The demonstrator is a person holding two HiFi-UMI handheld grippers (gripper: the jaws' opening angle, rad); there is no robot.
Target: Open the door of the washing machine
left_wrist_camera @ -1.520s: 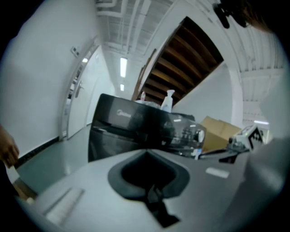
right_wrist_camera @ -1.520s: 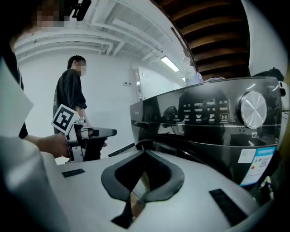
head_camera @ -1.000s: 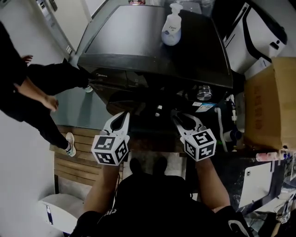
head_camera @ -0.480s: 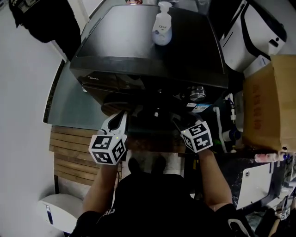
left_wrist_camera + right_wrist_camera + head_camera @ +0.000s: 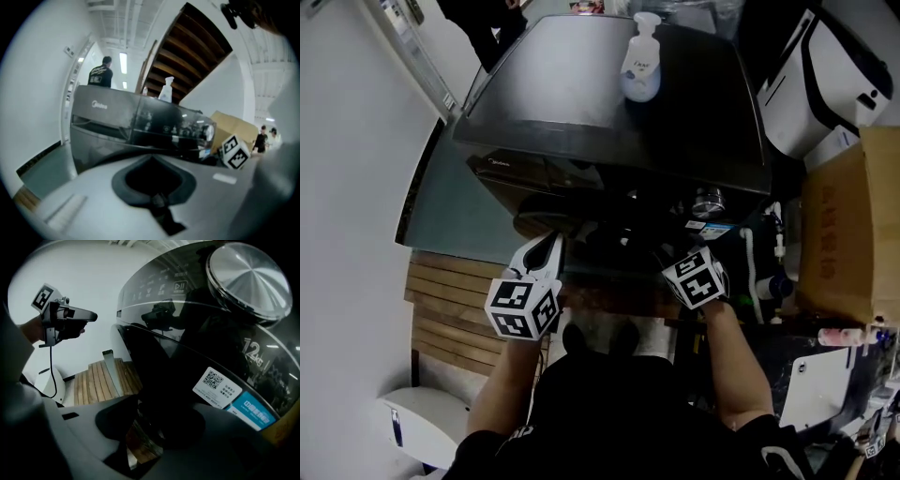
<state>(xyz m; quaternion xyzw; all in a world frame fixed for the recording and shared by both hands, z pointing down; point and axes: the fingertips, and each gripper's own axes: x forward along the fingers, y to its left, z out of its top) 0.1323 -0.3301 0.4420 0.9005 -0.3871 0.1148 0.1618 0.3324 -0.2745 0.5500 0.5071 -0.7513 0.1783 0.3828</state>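
Note:
The dark front-loading washing machine point(image 5: 609, 103) stands before me, its round door point(image 5: 581, 225) in shadow under the control panel. My left gripper point(image 5: 546, 251) hovers in front of the door's left part, shut and empty; in the left gripper view its jaws point(image 5: 151, 158) meet with the machine point(image 5: 117, 117) beyond. My right gripper point(image 5: 670, 258) points down at the door's right edge below the silver knob point(image 5: 709, 202). Its jaws have just been opening wide, then closing a little. In the right gripper view point(image 5: 145, 413) the door's dark rim point(image 5: 197, 362) reaches between them; I see no pad pressing on it.
A soap pump bottle point(image 5: 641, 61) stands on the machine's top. A cardboard box point(image 5: 853, 225) and a white appliance point(image 5: 825, 75) crowd the right side. Wooden slats point(image 5: 450, 309) lie on the floor at the left. A person point(image 5: 487, 19) stands behind the machine.
My right gripper has sunk and turned toward the door's right edge. The left gripper has stayed put. The person at the left has gone round to behind the machine.

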